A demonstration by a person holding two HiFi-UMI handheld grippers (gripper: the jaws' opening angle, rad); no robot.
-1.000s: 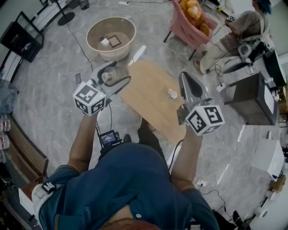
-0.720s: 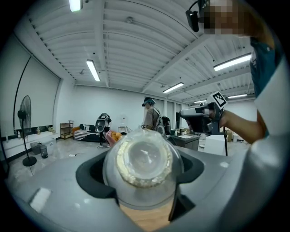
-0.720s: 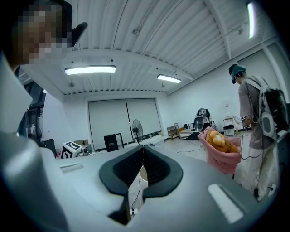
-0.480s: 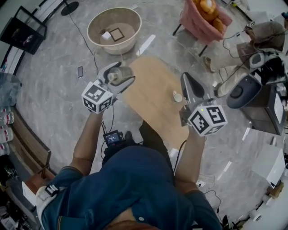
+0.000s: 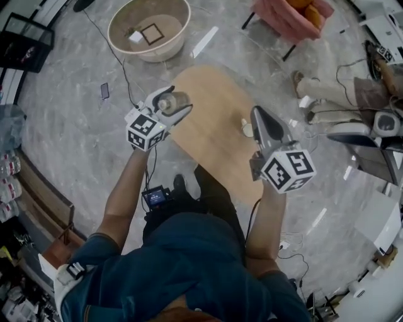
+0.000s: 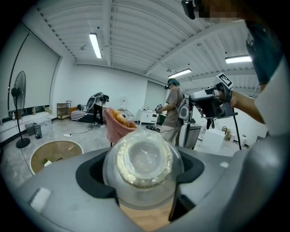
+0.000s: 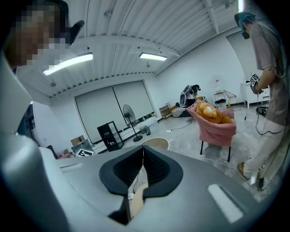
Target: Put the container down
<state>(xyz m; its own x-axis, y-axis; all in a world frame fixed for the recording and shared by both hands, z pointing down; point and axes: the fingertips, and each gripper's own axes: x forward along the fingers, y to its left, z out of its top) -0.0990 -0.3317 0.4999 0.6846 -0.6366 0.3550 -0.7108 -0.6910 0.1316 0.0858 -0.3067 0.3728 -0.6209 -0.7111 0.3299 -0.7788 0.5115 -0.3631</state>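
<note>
A clear glass container (image 6: 144,170) lies sideways between the jaws of my left gripper (image 5: 170,104), which is shut on it; its round end faces the camera in the left gripper view. In the head view the container (image 5: 173,101) hangs over the left edge of the oval wooden table (image 5: 211,135). My right gripper (image 5: 266,126) is held above the table's right side, its jaws closed together with nothing between them. A small pale lid-like object (image 5: 247,129) sits on the table just left of the right gripper.
A round beige tub (image 5: 149,28) with a marker card stands on the floor beyond the table. A pink chair (image 5: 293,16) holding an orange plush is at the back right. Cables, a phone (image 5: 104,91) and equipment lie around; a person stands at the right.
The left gripper with the container has shifted slightly right and toward the table edge. The head camera has tilted, so the tub and chair slid upward. The right gripper holds its place.
</note>
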